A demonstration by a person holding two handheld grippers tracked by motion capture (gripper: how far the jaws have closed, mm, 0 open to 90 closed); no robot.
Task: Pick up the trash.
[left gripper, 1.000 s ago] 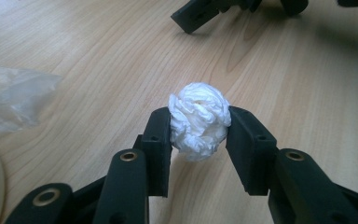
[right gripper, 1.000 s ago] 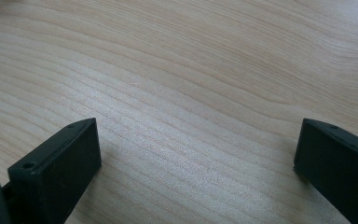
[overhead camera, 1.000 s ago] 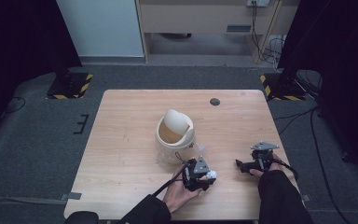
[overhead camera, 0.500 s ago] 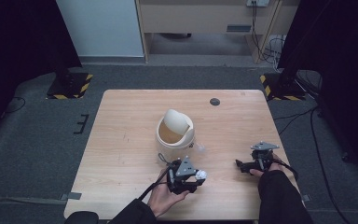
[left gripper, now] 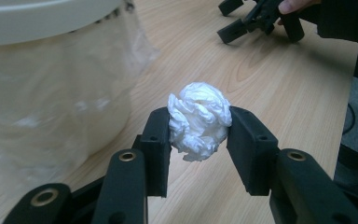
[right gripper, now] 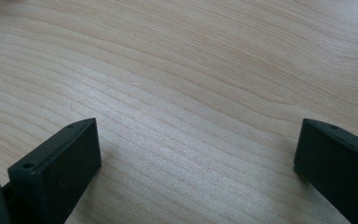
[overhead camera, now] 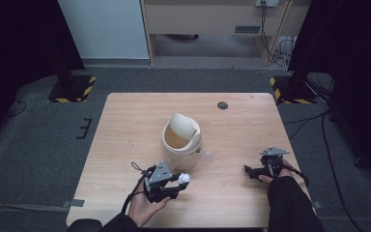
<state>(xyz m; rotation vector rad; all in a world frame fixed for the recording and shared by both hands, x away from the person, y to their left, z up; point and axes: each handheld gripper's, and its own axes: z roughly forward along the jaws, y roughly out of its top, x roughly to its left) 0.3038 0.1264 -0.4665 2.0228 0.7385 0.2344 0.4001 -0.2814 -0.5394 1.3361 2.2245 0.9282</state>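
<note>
So left gripper [left gripper: 198, 128] clamped on crumpled tissue ball [left gripper: 199, 119] just beside bin [overhead camera: 180, 141]; right gripper [right gripper: 196, 154] wide apart, low over surface [overhead camera: 125, 121].

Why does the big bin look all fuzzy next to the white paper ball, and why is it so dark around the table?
In the left gripper view the bin is too close, so it blurs, while the paper ball between the tongs looks sharp. In the high view light falls on the table, and black curtains keep the sides dark.

Bin [overhead camera: 181, 142] beside bare tabletop [overhead camera: 125, 121]
</note>
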